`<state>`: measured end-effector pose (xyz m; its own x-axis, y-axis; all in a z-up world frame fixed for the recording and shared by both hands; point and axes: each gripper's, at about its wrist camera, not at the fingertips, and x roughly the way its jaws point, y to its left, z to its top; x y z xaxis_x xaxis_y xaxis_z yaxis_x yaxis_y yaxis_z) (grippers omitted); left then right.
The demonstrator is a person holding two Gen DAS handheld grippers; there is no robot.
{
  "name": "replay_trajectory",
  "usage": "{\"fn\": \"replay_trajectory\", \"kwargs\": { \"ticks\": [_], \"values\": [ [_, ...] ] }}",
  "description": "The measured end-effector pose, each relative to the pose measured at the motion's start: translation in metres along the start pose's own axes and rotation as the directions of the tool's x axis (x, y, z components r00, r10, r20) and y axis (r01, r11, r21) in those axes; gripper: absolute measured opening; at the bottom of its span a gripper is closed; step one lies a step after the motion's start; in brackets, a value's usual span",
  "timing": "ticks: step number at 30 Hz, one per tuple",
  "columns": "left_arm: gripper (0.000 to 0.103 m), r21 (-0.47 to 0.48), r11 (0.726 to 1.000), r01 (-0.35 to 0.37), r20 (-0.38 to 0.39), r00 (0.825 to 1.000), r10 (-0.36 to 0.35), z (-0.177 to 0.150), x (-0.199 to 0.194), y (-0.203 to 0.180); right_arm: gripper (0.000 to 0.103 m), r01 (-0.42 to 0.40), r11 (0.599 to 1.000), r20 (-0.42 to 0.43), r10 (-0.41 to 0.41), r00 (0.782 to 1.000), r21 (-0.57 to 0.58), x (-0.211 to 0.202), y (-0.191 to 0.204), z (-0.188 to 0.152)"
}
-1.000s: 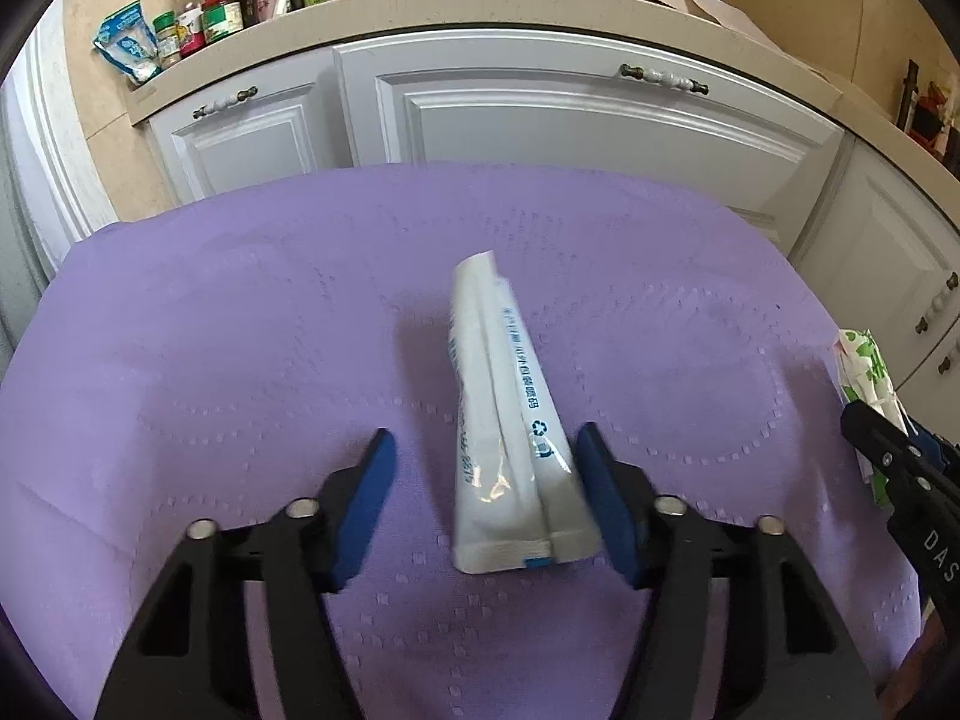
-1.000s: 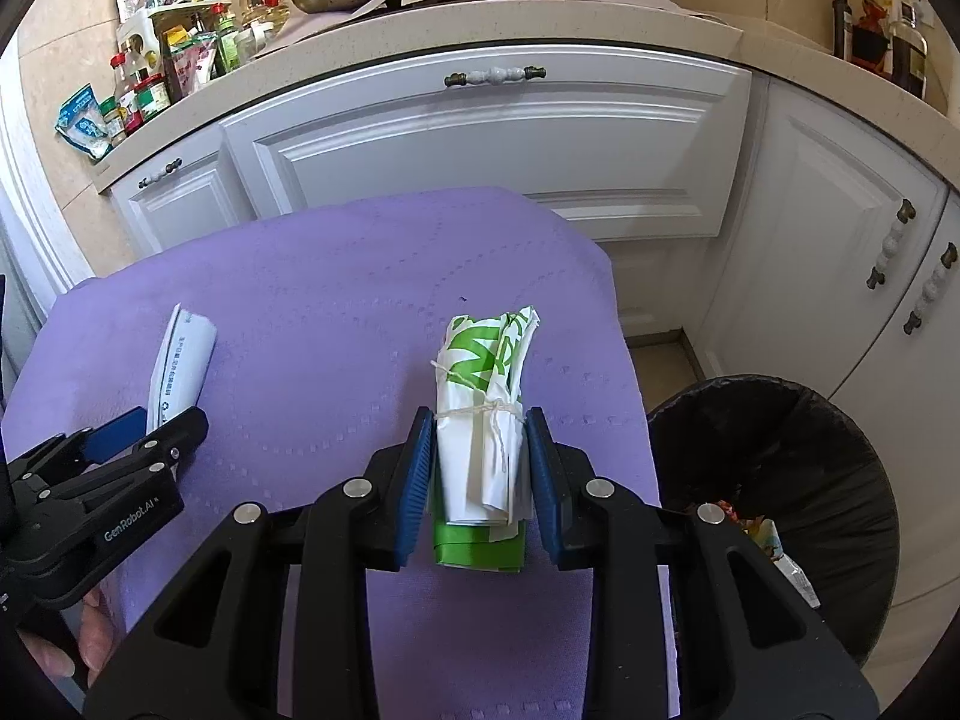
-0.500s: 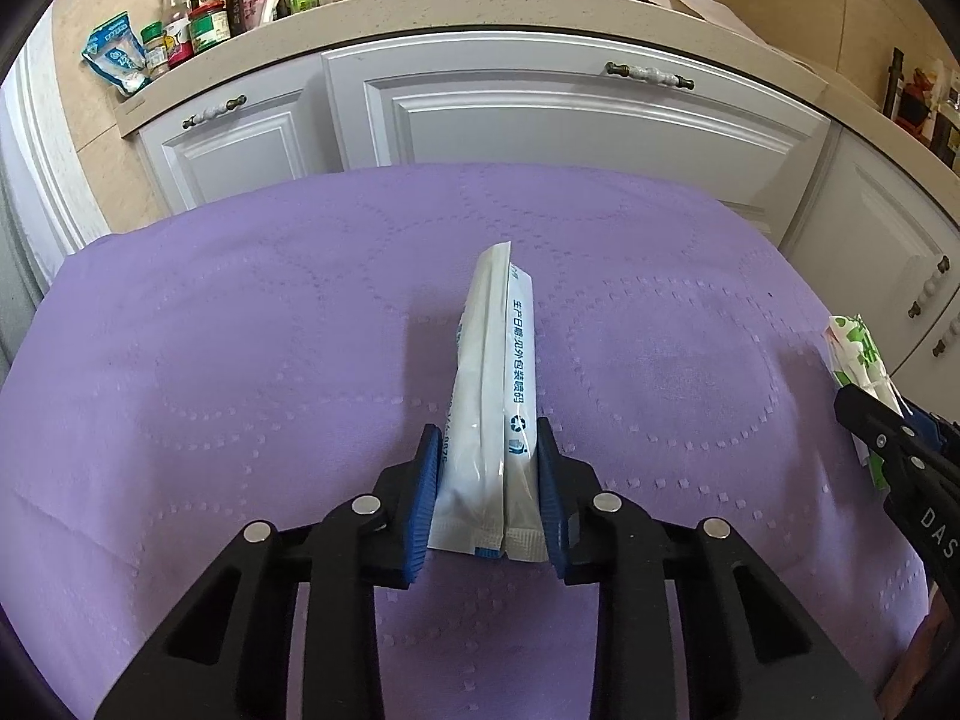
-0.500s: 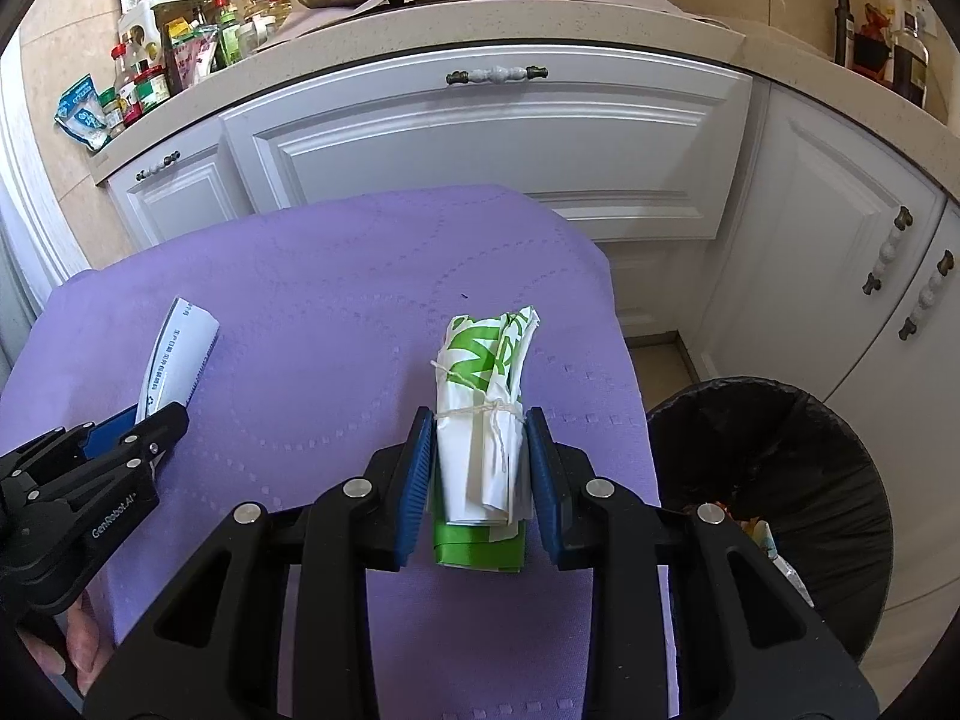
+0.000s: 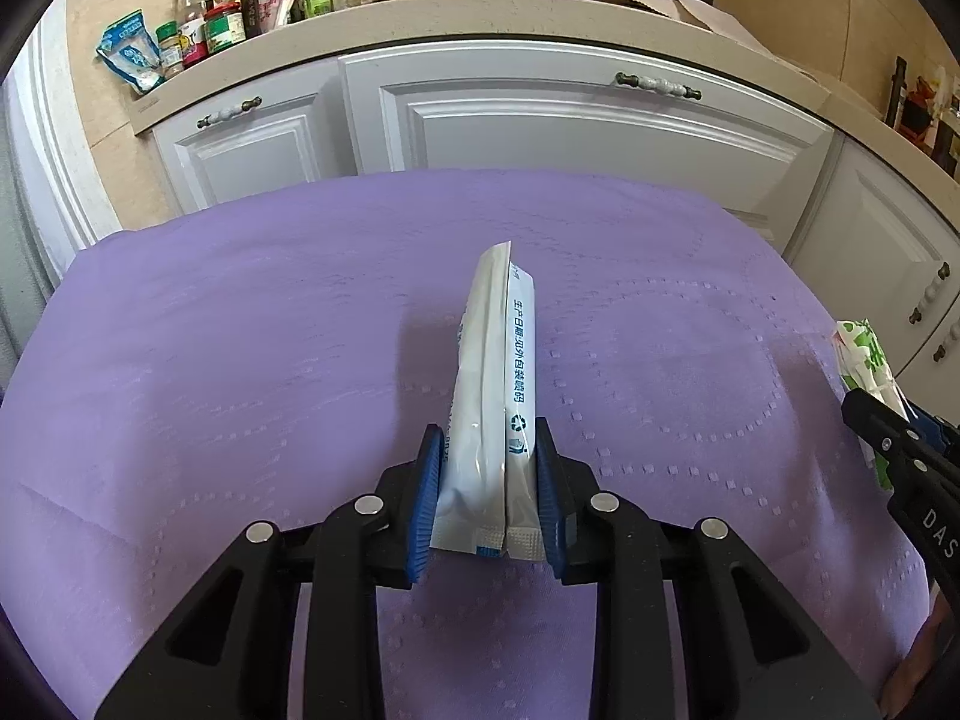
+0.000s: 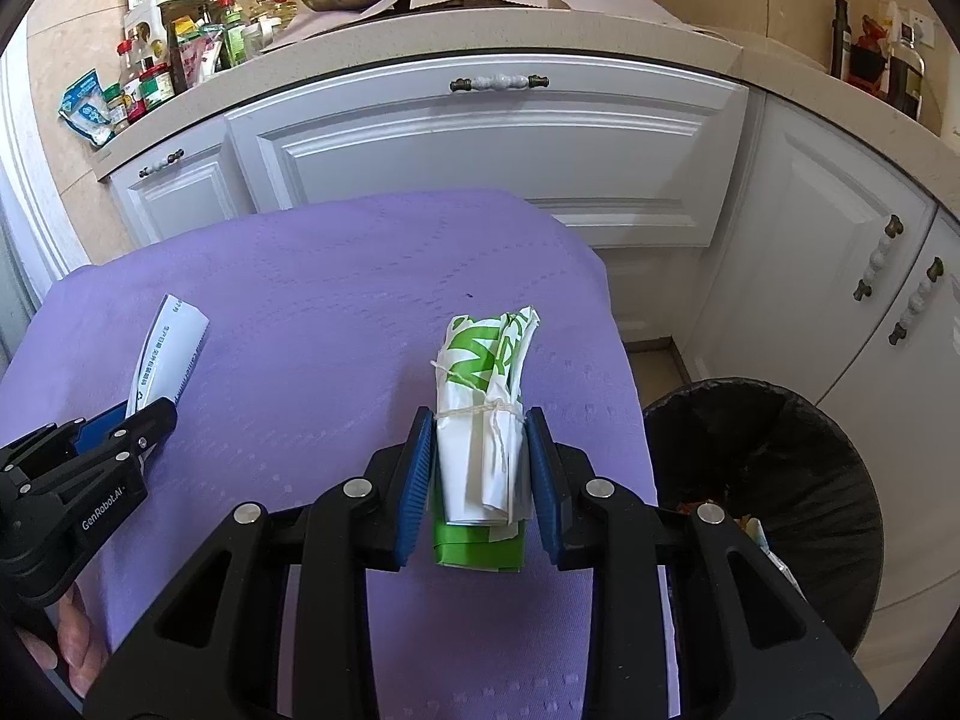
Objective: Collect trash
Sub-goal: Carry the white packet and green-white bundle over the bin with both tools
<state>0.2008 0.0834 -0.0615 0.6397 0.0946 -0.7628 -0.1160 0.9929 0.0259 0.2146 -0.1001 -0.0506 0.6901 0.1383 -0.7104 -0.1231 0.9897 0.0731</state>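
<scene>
A long white packet [image 5: 492,360] with blue print stands on edge on the purple cloth [image 5: 240,360]. My left gripper [image 5: 487,441] is shut on its near end, both blue pads pressing its sides. A green-and-white wrapper bundle [image 6: 486,360], tied with string, lies near the cloth's right edge, and my right gripper [image 6: 478,420] is shut on it. In the right wrist view the left gripper [image 6: 150,414] and the white packet [image 6: 171,342] show at the far left. In the left wrist view the bundle [image 5: 864,354] and the right gripper [image 5: 870,414] show at the far right.
A black-lined trash bin [image 6: 780,450] with some waste inside stands on the floor right of the table. White cabinets [image 6: 480,144] lie beyond the table. The counter [image 6: 180,30] above them carries jars, bottles and a pan. A hand [image 6: 72,648] shows at lower left.
The left gripper's jaws closed from wide apart onto the white packet, which tipped up from lying flat onto its edge. The right gripper and its bundle have not moved.
</scene>
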Motion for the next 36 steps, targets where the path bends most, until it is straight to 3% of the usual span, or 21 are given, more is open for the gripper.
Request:
{"fn": "replay_trajectory", "kwargs": {
  "ticks": [9, 19, 26, 36],
  "values": [
    [0.030, 0.008, 1.000, 0.007, 0.024, 1.000, -0.007, -0.008, -0.021, 0.002, 0.030, 0.004, 1.000, 0.039, -0.004, 0.999, -0.001, -0.029, 0.003, -0.004],
    [0.030, 0.048, 0.997, 0.061, 0.084, 0.994, -0.065, -0.023, -0.063, -0.014, 0.030, 0.024, 0.999, 0.092, -0.026, 0.995, 0.025, -0.074, -0.010, -0.020],
    [0.030, 0.118, 0.986, 0.121, 0.140, 0.981, -0.138, -0.037, -0.097, -0.045, 0.030, 0.072, 0.995, 0.135, -0.081, 0.988, 0.067, -0.111, -0.035, -0.038],
    [0.030, 0.236, 0.947, 0.218, 0.141, 0.957, -0.255, -0.059, -0.117, -0.106, 0.030, 0.173, 0.973, 0.154, -0.197, 0.968, 0.154, -0.143, -0.092, -0.069]
  ]
}}
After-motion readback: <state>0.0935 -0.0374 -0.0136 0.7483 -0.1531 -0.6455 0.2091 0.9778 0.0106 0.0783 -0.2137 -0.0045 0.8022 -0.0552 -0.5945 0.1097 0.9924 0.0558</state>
